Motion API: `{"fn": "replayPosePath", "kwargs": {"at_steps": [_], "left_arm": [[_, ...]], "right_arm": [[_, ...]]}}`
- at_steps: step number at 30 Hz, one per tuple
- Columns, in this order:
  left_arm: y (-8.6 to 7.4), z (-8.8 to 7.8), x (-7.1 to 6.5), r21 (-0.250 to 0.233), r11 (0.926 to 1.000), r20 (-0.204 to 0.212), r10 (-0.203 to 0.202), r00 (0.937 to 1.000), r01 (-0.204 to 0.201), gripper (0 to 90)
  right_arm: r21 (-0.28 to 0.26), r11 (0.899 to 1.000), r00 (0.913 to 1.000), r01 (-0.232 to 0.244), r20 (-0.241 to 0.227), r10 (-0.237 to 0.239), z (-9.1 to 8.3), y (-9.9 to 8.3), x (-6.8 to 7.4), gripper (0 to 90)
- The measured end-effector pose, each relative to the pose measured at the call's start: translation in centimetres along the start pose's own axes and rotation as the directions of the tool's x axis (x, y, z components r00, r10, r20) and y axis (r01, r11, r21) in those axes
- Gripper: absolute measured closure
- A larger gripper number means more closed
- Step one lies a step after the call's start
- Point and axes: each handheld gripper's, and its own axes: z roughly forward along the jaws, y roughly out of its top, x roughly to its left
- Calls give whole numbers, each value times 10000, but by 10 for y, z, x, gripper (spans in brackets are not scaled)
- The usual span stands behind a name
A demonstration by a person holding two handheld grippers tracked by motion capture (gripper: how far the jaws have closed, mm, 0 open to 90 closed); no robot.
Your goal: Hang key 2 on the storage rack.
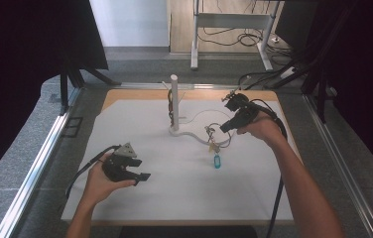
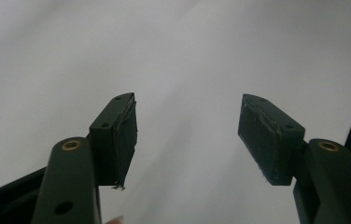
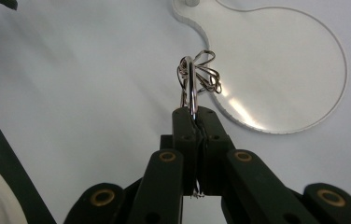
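The left black two-jaw tool [image 1: 144, 176] carries a grey three-cornered plate on top and trails a black cable. Its dark links bear brass-coloured rivets and small screw holes, and the flat pads [image 2: 263, 138] look worn at their edges. The right black tool [image 1: 222, 129] trails a thicker black cable. Both forearms are bare, without sleeves.

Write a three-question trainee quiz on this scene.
1. True or false: the right gripper is shut on the key ring.
2. What stands upright on the clear base? A) white post B) bottle C) cup
3. What do the left gripper's jaws hold?

Key: 1 true; 2 A; 3 nothing, they stand open over the white mat.
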Motion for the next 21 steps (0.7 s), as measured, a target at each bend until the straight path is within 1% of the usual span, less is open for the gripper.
{"fn": "replayPosePath", "kwargs": {"at_steps": [2,4,12,21], "left_arm": [[-1,-1,2,-62,9998,-10,-169,9999,169,382],[-2,-3,3,-104,9997,-33,-200,9998,199,383],[-2,-4,2,-132,9997,1,-215,9998,215,382],[-2,-4,2,-126,9997,47,-203,9998,204,382]], "right_arm": [[-18,10000,10000,-8,28,8,0,3,1,876],[-21,10000,10000,42,9,-42,0,5,0,876],[-149,9999,10000,-16,-2,16,-2,17,-1,875],[-440,9990,9999,-92,77,95,-12,29,-5,876]]}}
